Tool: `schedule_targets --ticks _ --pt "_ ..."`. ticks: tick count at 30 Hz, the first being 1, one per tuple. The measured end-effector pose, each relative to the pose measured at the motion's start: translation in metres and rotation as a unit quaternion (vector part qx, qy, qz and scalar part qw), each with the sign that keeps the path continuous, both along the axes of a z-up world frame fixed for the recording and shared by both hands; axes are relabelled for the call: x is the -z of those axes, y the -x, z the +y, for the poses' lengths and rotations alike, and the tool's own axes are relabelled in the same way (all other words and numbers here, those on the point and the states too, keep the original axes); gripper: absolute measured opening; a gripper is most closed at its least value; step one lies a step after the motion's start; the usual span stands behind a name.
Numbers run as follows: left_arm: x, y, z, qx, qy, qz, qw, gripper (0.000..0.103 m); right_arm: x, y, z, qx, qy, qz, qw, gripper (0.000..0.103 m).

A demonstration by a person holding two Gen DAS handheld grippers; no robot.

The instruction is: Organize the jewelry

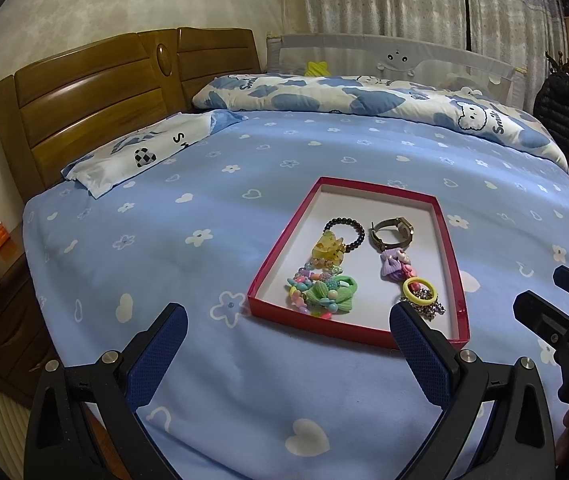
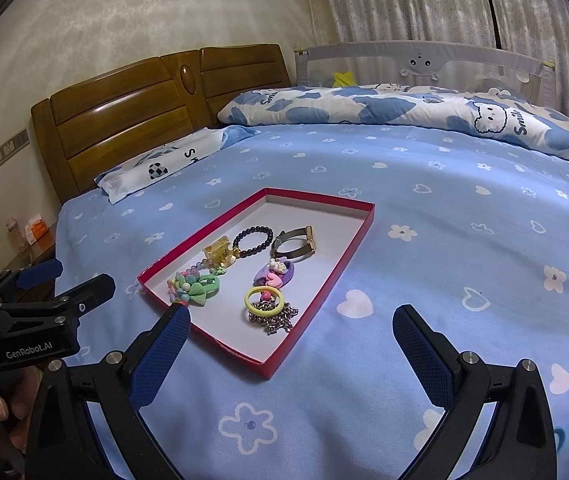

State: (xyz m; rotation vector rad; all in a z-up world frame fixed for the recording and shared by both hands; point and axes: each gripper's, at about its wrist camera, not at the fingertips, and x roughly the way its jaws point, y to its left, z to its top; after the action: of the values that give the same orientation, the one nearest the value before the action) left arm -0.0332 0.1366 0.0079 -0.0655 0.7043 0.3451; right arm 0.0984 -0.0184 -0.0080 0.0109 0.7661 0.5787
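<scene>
A shallow red tray (image 1: 364, 208) (image 2: 324, 216) with a white floor lies on the blue bed sheet. Inside it lie a black bead bracelet (image 1: 362, 234) (image 2: 270, 236), a watch (image 1: 402, 229) (image 2: 309, 240), a yellow claw clip (image 1: 326, 250), a green flower hair tie (image 1: 324, 294) (image 2: 198, 290), a purple clip (image 1: 392, 266), a yellow ring (image 1: 405, 290) (image 2: 248, 300) and a silver chain (image 1: 430, 310) (image 2: 274, 320). My left gripper (image 1: 286, 320) hangs open just before the tray's near edge, holding nothing. The right gripper (image 2: 292, 316) is open and empty at the tray's near right corner.
The bed sheet (image 1: 204, 360) stretches wide on every side of the tray. A pillow (image 1: 140, 156) and wooden headboard (image 1: 84, 104) are at the left, a rolled duvet (image 1: 364, 96) at the back. A nightstand (image 2: 32, 248) stands beyond the bed's left edge.
</scene>
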Motion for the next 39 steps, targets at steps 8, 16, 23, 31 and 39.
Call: schedule_targets --ticks 8,16,23,31,39 --pt "0.0007 -0.0009 0.0009 0.001 0.001 -0.001 1.0 0.102 -0.004 0.0005 0.0009 -0.001 -0.001 -0.001 1.0 0.102" --pt "0.001 -0.0006 0.001 0.002 0.002 0.0 1.0 0.102 -0.0056 0.0015 0.0017 -0.002 -0.001 0.0 1.0 0.102" --pt "0.0016 -0.0017 0.0011 0.004 0.001 0.0 1.0 0.102 -0.0056 0.0014 0.0016 -0.002 -0.002 -0.001 1.0 0.102" --pt "0.0018 -0.0016 0.0013 0.005 0.001 0.0 1.0 0.102 -0.0055 0.0015 0.0016 -0.002 -0.002 -0.001 1.0 0.102" --pt "0.002 -0.0015 0.0008 0.005 0.001 0.0 1.0 0.102 -0.0056 0.0014 0.0015 -0.001 -0.002 0.0 1.0 0.102"
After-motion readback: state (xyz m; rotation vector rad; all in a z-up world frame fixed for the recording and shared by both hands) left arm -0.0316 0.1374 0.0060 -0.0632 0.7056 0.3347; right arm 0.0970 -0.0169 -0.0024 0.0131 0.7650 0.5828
